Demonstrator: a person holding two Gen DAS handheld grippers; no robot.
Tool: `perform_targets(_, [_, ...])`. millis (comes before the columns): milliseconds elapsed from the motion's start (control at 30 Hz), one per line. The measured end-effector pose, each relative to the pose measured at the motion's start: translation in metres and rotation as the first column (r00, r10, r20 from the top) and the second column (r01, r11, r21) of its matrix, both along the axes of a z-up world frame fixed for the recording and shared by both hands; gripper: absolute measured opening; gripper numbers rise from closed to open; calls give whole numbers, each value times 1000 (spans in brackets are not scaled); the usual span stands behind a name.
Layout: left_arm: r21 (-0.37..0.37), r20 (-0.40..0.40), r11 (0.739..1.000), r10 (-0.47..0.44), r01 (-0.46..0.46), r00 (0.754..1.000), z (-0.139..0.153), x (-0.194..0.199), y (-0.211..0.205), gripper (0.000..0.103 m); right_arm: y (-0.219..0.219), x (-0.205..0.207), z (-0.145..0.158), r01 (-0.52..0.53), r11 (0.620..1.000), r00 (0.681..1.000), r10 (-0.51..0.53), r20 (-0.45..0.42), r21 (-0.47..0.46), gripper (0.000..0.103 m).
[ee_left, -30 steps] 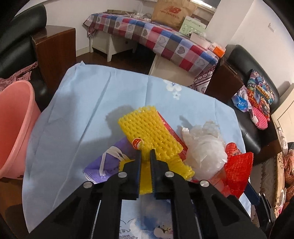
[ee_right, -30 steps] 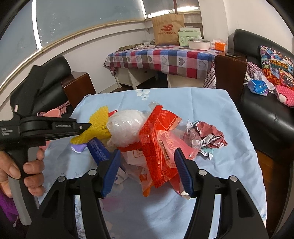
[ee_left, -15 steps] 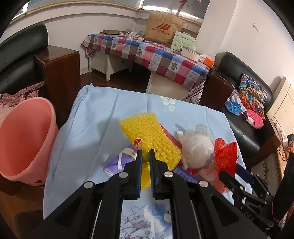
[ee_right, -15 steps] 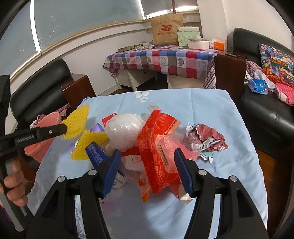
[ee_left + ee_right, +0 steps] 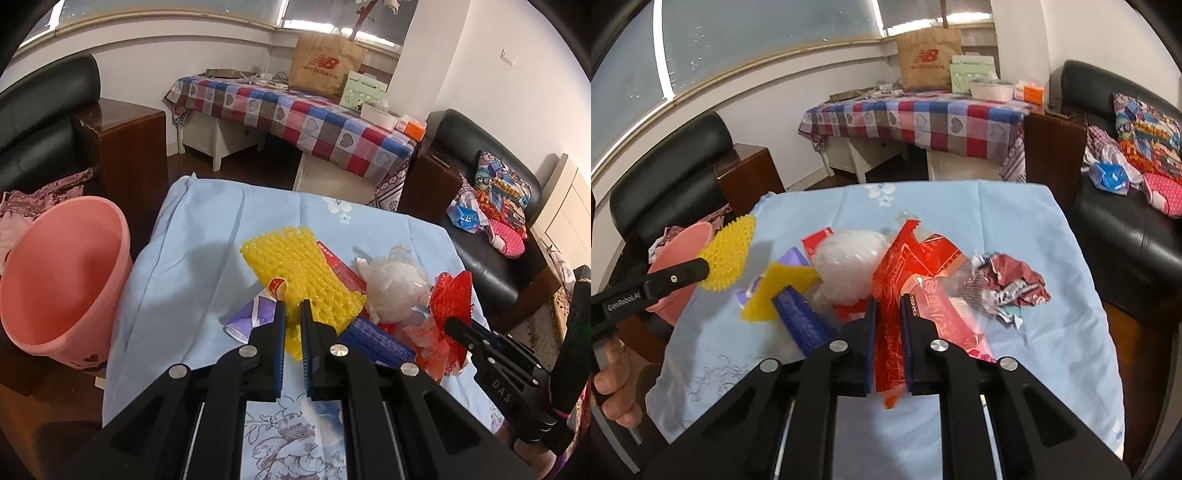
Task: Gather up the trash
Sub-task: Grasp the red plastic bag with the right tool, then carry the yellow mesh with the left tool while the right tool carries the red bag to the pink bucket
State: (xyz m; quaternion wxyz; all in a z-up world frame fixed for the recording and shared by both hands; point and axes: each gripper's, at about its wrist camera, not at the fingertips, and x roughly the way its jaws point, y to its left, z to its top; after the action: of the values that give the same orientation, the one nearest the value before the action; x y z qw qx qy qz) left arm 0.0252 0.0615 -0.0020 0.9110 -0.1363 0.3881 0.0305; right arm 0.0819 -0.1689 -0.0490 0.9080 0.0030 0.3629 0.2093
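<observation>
Left wrist view: left gripper [image 5: 291, 314] pinches the yellow foam net [image 5: 299, 269]; right gripper [image 5: 887, 310] narrowly clamps the red wrapper [image 5: 908, 266]

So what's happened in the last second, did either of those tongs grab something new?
Yes. The right tongs, open a second ago, closed on the red wrapper. The left tongs, already clamped on the yellow foam net, lifted it off the pile toward the pink bin. The white plastic wad and crumpled foil stayed put.
</observation>
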Motion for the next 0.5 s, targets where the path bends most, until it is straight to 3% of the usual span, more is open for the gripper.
perform_targets(267, [3, 61, 1000, 17, -17, 998, 20, -22, 15, 7, 29, -18, 33, -74, 997, 995, 72, 72, 18, 11])
perform_targets(500, [8, 107, 996, 82, -84, 991, 34, -50, 46, 7, 74, -28, 55, -202, 977, 977, 196, 90, 64, 10])
